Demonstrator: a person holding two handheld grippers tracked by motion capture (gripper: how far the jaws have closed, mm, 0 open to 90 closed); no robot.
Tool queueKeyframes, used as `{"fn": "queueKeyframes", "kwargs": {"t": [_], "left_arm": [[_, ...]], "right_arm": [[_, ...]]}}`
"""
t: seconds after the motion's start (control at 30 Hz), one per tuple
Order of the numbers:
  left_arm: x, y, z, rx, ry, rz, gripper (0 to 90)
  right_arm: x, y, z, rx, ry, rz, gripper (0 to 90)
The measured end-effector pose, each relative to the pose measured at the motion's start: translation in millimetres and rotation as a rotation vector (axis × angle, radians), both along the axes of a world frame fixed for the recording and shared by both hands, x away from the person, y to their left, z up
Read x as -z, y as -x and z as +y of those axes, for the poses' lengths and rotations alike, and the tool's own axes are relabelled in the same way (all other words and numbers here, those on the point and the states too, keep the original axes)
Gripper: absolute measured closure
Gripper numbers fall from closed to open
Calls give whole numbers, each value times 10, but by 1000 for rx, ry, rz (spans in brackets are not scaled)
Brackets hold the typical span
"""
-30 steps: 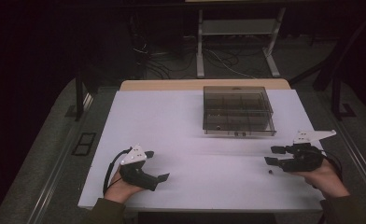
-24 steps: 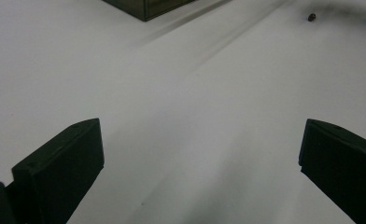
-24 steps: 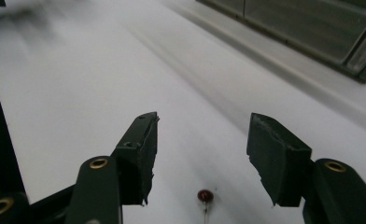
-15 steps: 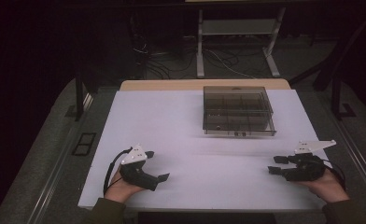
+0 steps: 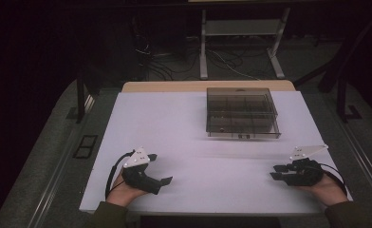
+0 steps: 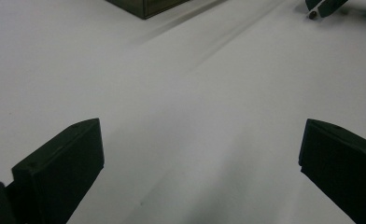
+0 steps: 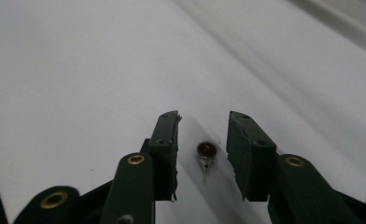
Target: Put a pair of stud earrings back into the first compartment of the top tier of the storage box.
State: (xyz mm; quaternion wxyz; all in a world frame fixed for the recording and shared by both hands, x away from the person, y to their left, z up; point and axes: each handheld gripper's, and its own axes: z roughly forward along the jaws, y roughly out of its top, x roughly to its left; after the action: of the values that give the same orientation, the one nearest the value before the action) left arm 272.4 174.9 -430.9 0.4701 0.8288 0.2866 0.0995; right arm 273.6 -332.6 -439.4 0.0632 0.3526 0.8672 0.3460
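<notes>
Both of my grippers are black plastic, each topped with a pale grey three-cornered plate. On the left gripper (image 5: 161,182) the plate sits at about 11 o'clock from the body, and a black cable loops off at 9 o'clock. The right gripper (image 5: 278,172) has its cable curling round at 3 o'clock. Up close, the right one's jaws are slim dark bars with small screw holes, and brass-coloured rivets sit in the linkage arms behind. The left one's jaws look like chunky flat black blocks. My sleeves (image 5: 109,217) are dark, olive-ish.
</notes>
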Motion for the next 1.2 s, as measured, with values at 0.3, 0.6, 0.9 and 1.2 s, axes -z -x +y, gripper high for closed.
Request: {"fn": "queueKeyframes", "kwargs": {"t": [0.3, 0.6, 0.9, 1.2], "left_arm": [[6, 1, -5, 2, -2, 5, 0], [6, -4, -11, 1, 0, 7, 0], [7, -7, -3, 5, 0, 4, 0], [2, -4, -7, 3, -3, 1, 0]], "right_arm": [[35, -21, 22, -21, 47, -8, 716], [39, -34, 12, -18, 45, -5, 783], [-5, -27, -23, -17, 13, -3, 784], [-185, -44, -75, -2, -75, -39, 784]]}}
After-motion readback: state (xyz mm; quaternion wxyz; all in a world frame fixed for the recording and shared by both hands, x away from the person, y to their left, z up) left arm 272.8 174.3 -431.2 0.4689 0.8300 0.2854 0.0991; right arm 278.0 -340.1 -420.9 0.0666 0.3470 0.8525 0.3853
